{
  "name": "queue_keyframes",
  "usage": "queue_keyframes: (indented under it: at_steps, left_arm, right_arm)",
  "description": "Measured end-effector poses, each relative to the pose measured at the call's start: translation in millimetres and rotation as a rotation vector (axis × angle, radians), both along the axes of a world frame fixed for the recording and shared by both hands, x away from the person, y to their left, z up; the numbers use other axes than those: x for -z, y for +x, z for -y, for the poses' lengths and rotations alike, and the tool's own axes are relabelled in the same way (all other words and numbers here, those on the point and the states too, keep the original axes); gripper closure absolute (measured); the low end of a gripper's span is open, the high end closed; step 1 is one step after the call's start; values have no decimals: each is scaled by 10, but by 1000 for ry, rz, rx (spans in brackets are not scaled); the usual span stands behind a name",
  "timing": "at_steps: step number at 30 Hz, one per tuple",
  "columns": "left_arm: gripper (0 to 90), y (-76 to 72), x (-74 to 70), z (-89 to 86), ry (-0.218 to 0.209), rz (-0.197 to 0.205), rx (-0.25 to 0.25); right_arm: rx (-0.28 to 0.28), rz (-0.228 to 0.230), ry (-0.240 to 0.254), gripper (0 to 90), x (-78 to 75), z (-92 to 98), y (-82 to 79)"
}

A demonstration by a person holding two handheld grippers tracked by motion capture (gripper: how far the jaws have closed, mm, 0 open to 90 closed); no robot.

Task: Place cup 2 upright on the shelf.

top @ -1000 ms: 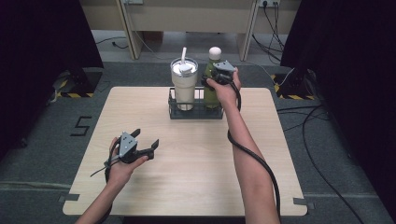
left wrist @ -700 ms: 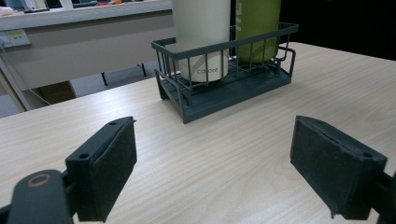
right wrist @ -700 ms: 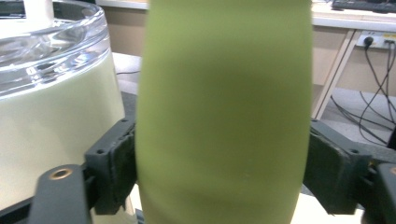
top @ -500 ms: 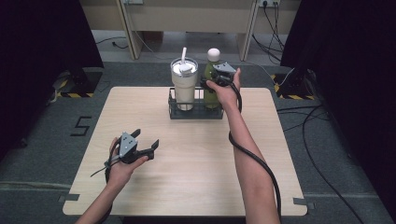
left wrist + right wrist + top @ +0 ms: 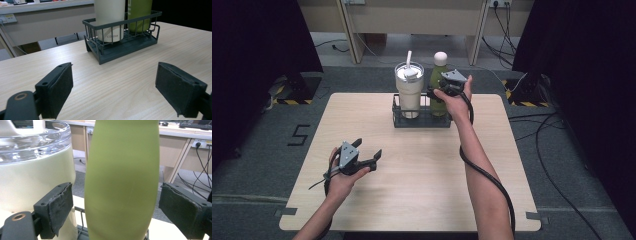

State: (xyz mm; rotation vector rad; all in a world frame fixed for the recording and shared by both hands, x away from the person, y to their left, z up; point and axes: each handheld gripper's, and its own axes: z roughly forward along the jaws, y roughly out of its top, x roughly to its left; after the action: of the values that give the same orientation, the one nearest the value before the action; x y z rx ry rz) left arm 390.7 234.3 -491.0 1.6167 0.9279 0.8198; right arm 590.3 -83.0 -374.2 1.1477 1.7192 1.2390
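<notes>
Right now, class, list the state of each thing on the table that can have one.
Tumbler: upright in basket, lid on, straw in.
Bottle: upright in basket, capped.
Basket: holds both.
Left gripper: open, empty.
Right gripper: open around bottle, jaws just opened, pads clear.

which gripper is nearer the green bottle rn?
Right. The right gripper is at the green bottle in the wire rack, jaws open on either side of it, pads off. The left gripper rests at the table's near left, far from it.
</notes>
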Motion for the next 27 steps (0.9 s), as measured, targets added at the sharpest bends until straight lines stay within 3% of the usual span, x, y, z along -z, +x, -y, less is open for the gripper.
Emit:
queue_keyframes:
  at_steps: [27]
  left_arm:
    - [139, -9, 1, 2, 8, 5, -10]
  right_arm:
    - [15, 39, -1, 121, -13, 319, -452]
